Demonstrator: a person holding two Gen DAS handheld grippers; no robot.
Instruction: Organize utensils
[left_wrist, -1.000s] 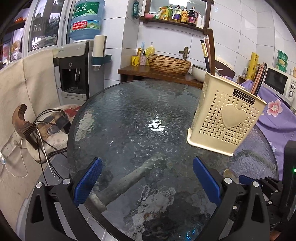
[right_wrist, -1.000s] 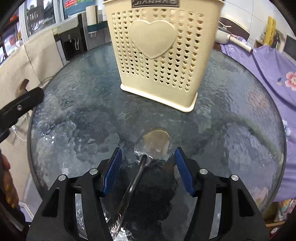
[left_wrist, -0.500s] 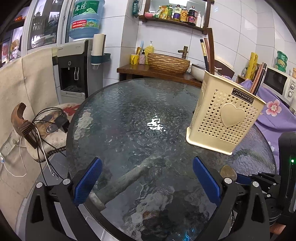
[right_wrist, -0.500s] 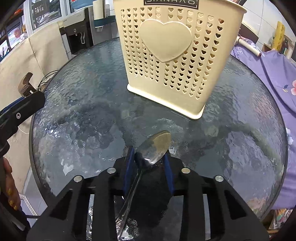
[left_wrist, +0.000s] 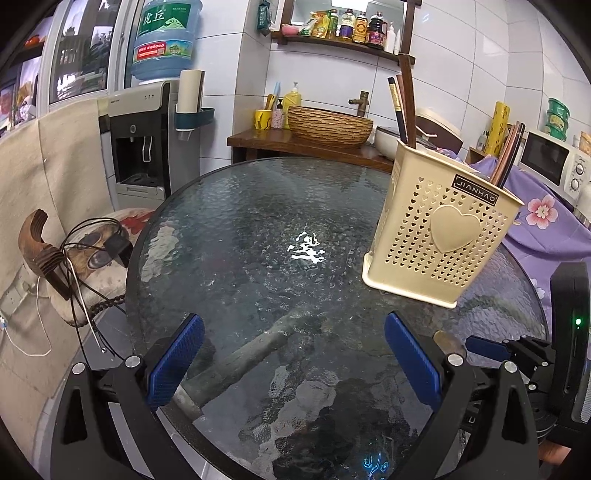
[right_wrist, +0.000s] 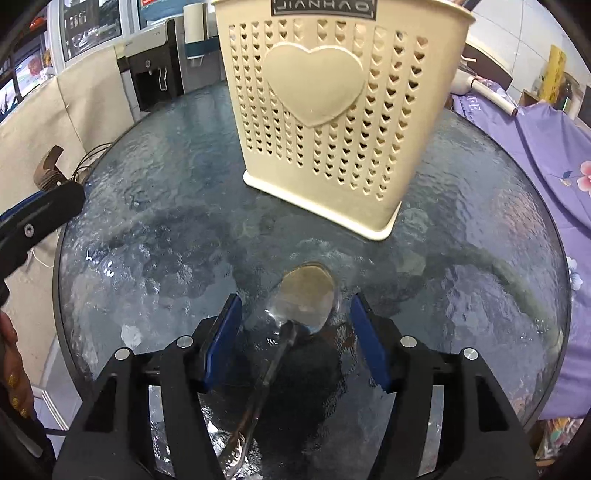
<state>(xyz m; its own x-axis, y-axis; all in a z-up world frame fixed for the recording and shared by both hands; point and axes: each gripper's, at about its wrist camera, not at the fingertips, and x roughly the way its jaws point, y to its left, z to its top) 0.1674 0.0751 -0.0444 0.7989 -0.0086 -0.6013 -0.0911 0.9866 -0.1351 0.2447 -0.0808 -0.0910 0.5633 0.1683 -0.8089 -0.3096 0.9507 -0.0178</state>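
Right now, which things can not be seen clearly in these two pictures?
- Spoon handle end: right wrist view, cut off by the bottom edge.
- Inside of the utensil holder: both views, hidden by its walls.
- Spoon: left wrist view, mostly behind the left hand-held gripper.

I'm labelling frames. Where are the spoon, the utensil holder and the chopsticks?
spoon (right_wrist: 306, 293), right wrist view, on its bowl.
utensil holder (right_wrist: 314, 81), right wrist view, on the heart emblem.
chopsticks (left_wrist: 400, 110), left wrist view, on the shafts above the holder.
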